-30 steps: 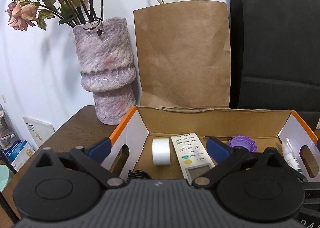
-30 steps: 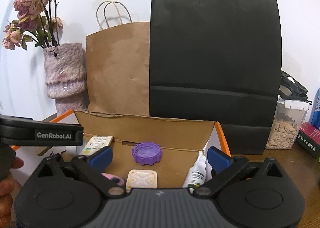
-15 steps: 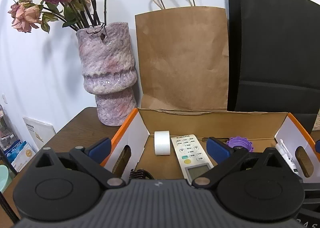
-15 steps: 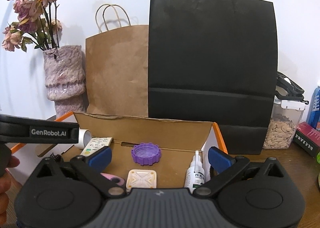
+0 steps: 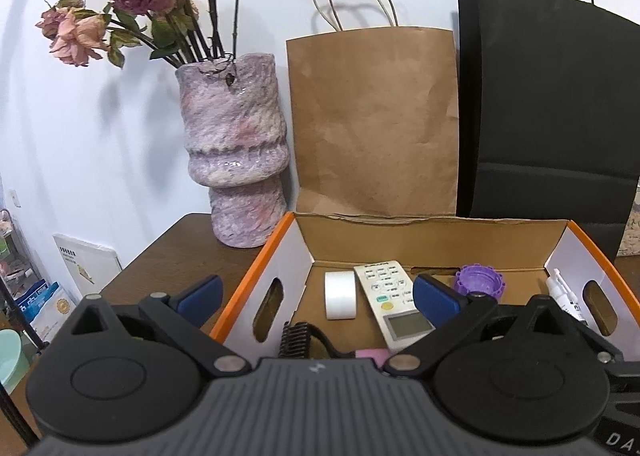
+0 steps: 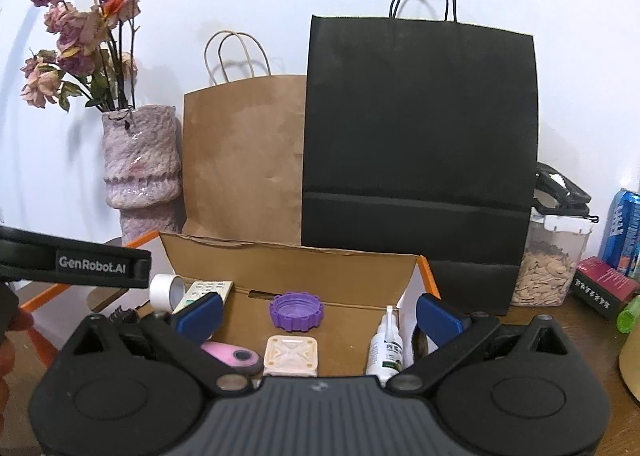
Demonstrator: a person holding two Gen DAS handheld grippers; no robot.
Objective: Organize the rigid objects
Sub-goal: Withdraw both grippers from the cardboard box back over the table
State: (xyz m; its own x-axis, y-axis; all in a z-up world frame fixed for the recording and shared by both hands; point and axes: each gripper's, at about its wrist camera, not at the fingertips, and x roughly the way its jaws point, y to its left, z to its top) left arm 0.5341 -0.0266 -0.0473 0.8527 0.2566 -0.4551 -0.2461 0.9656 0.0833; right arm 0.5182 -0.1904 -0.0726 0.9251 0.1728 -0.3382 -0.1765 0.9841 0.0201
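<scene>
Both claws hang spread and empty above the near edge of the box: the left claw [image 5: 316,294] sits over its left end, the right claw [image 6: 318,310] over its right half, blue pads well apart with nothing between them.

The cardboard box [image 5: 432,242] with orange edging stands on the brown worktop [image 5: 168,252], in front of a brown paper bag [image 5: 374,124] and a black paper bag [image 6: 418,144], with a mottled purple vase [image 5: 234,160] just to its left. Inside it lie the rigid things: a white tape roll [image 5: 340,295] beside a white remote control [image 5: 390,302], a purple ribbed cap [image 6: 297,311] near the back wall, a cream square piece [image 6: 291,356] in front of that cap, a pink oval object [image 6: 232,356] to its left, a black comb-like piece [image 5: 295,340], and a small white dropper bottle [image 6: 386,348] upright by the right wall.

By my reading the sorting is close to done, since every small item in view already rests inside the box and neither claw carries anything. On the worktop to the right stand a clear jar of seeds [image 6: 548,260], a blue can [image 6: 624,228] and a dark red box [image 6: 604,288]; whether these belong to the job I cannot tell.
</scene>
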